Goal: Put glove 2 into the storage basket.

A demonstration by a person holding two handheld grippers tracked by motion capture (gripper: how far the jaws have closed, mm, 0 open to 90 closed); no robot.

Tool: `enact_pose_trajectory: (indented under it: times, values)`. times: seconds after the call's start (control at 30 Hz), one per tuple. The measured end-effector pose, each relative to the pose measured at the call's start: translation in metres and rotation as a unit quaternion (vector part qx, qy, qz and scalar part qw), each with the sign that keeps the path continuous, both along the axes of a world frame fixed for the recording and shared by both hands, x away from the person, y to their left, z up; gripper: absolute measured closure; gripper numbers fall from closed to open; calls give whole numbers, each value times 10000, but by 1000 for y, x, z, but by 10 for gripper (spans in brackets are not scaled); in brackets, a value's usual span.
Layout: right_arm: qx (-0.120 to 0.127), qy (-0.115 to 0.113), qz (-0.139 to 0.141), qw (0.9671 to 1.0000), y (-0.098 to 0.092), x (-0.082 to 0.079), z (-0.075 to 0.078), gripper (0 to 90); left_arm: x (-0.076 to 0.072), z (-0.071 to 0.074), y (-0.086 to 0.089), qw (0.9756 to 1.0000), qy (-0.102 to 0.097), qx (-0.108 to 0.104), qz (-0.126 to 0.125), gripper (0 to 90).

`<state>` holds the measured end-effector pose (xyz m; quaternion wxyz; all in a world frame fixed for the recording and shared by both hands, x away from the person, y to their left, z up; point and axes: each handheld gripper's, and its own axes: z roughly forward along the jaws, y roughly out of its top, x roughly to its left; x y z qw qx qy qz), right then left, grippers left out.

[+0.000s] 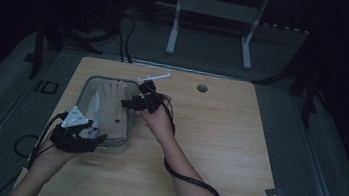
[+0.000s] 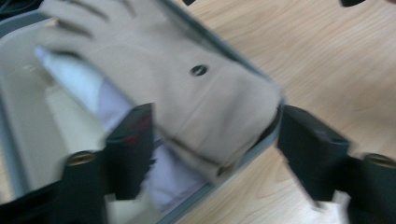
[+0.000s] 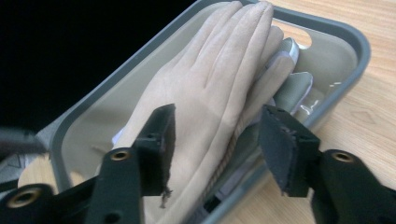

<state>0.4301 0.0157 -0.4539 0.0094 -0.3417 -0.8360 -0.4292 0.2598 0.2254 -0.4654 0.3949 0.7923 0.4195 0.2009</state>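
The left tool (image 2: 212, 144) and right tool (image 3: 217, 144) are seen parted over the beige suede glove (image 3: 210, 93) lying in the grey plastic tray (image 3: 355, 42); soft and light, it is best pinched at the cuff.

The high view is looking forward and down from above the person's side, taking in the whole table (image 1: 218, 133) from afar. Each gripper view is riding close behind its own jaws, peering between them. All three are sharing the beige glove (image 1: 112, 108) (image 2: 187, 88) (image 3: 205, 107) lying in the grey tub (image 1: 83, 94) (image 2: 9, 121) (image 3: 355, 42).
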Motion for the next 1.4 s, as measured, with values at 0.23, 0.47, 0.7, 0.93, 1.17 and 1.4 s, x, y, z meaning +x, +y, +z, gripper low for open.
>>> enact_pose_trajectory:
  times: [0.23,0.47,0.7,0.93,1.17,1.4]
  values:
    - [-171,-322,330,9988,-21,-16,4,214,2,-3,-22,9995,-139,-268,-114,148]
    - [-258,-516,555,9968,-46,-28,-5,197,1,-3,-41,9975,-265,-597,-263,132]
    - [-290,-547,541,9966,-64,-35,-13,178,1,-6,-60,9965,-255,-635,-486,118]
    - [-410,-607,557,9958,-87,-41,-23,173,1,-11,-78,9946,-196,-687,-752,119]
    - [-445,-659,522,9955,-109,-45,-31,172,1,-17,-96,9921,-142,-754,-992,119]
    - [-495,-668,439,9956,-127,-48,-39,171,1,-28,-109,9893,-61,-785,-1226,119]
